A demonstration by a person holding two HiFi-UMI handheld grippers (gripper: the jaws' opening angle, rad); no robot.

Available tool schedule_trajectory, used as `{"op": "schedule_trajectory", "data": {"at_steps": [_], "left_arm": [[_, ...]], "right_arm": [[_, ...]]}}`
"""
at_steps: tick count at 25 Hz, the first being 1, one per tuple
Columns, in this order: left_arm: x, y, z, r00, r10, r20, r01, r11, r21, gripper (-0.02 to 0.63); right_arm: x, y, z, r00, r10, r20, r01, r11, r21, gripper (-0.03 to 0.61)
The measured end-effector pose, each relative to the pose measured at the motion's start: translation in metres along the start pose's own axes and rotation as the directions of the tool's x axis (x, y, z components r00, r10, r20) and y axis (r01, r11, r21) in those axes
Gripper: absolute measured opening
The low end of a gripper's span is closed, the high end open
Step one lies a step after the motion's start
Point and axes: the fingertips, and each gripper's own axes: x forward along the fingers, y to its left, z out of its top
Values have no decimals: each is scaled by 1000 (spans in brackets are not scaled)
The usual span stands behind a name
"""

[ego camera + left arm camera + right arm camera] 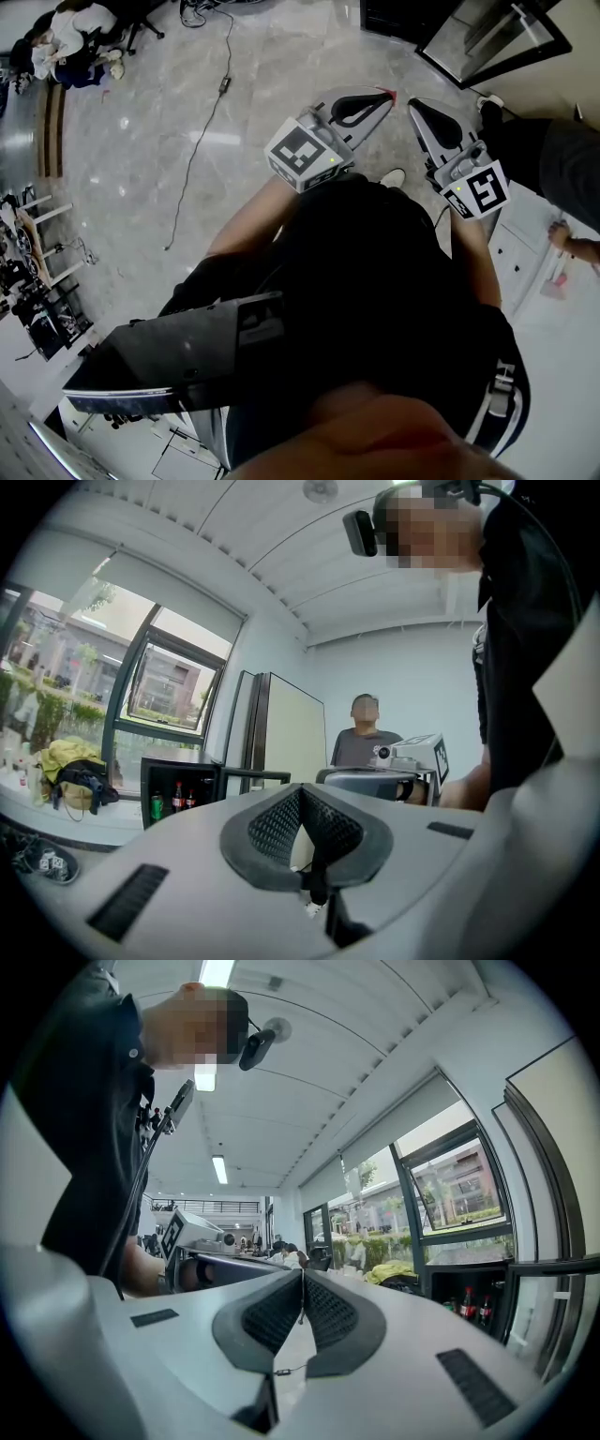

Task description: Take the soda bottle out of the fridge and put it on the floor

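Note:
A small black fridge stands open by the window, its door swung to the right. Inside it are red-labelled soda bottles and a green can. The right gripper view shows the fridge far off at the right, with two bottles in it. My left gripper is shut with nothing in it. My right gripper is shut and also holds nothing. In the head view both grippers are held side by side above the floor, several steps short of the fridge.
A person in a grey shirt stands at my right, beside white cabinets. A cable runs across the marble floor. Seated people are far left. A tall white panel stands behind the fridge. Shoes lie below the window.

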Motion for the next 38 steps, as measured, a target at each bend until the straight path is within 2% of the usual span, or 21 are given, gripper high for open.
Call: {"op": "schedule_trajectory", "data": {"at_steps": [11,27,38], "left_arm": [[-7,10,0,1000,-19,2,19,1000,15,-3],[-48,57,2,996,-89,19,89,996,8,-3],[-31,74,-1,994,-103,19,104,994,-22,-3]], "right_arm": [[11,-1,-3,1000,-25,-10,25,1000,0,12],[71,22,-7,997,-69,27,69,998,-4,12],[71,2,-15,995,-93,28,93,996,9,12]]}}
